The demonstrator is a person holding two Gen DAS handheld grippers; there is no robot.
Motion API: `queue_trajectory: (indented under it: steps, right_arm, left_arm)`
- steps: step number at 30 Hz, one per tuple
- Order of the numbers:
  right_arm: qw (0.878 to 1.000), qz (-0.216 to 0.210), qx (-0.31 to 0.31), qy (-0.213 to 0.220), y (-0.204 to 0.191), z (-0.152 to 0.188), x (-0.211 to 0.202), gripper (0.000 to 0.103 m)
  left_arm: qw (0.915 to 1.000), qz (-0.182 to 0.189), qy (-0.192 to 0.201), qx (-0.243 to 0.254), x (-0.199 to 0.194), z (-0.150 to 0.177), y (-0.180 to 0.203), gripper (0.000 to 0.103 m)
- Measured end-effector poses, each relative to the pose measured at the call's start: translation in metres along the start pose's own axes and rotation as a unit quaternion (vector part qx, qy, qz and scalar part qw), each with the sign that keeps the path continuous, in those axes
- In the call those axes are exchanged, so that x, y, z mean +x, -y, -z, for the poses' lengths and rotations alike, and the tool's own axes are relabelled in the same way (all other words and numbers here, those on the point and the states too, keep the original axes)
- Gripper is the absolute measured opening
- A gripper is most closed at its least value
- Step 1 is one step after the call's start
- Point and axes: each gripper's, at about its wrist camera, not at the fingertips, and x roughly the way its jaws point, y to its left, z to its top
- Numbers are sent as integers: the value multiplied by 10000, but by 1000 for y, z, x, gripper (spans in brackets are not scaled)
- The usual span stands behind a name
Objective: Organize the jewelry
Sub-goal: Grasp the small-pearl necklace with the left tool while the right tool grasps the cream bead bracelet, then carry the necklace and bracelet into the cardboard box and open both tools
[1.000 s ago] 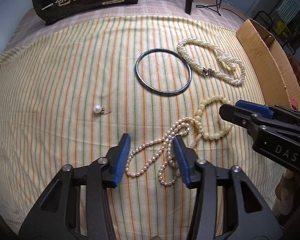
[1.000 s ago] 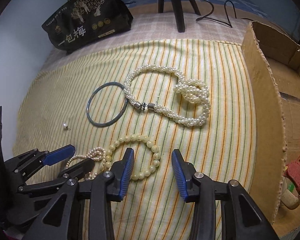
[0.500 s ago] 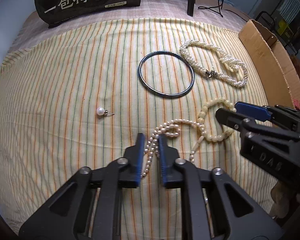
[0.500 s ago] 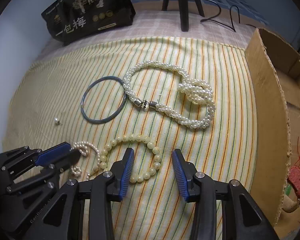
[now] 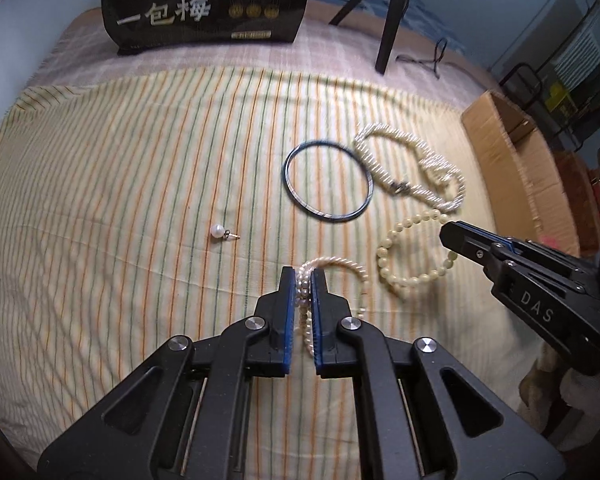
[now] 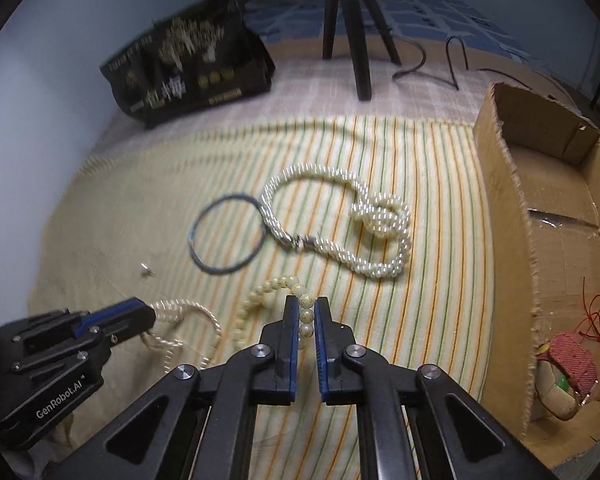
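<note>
Already the left claw [image 5: 303, 276] pinches the thin pearl strand [image 5: 342, 266] and the right claw [image 6: 305, 306], having just closed, grips the cream bead bracelet [image 6: 260, 300] mid-bed; lifted together, they might tangle or slip.

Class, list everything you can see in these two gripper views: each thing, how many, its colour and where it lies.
striped cloth: one, yellow, covering the surface
small-pearl strand: one, white, in left gripper
bead bracelet: one, cream, in right gripper
twisted pearl necklace: one, white, far right
bangle: one, blue, beside necklace
pearl earring: one, white, alone, left
printed bag: one, black, far edge
cardboard box: one, brown, right
left gripper: black, blue pads, shut
right gripper: same, shut
</note>
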Motion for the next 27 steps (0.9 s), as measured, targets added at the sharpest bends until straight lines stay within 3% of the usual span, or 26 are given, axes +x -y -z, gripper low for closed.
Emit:
queue_trajectory:
  steps: [15, 27]
  right_arm:
    - [9965, -269, 83, 793, 1, -5, -66, 5]
    - [9935, -211, 151, 1111, 22, 1, -99, 5]
  left_arm:
    - [9973, 479, 557, -23, -61, -7, 11, 1]
    - [9960, 542, 708, -61, -72, -12, 14, 1]
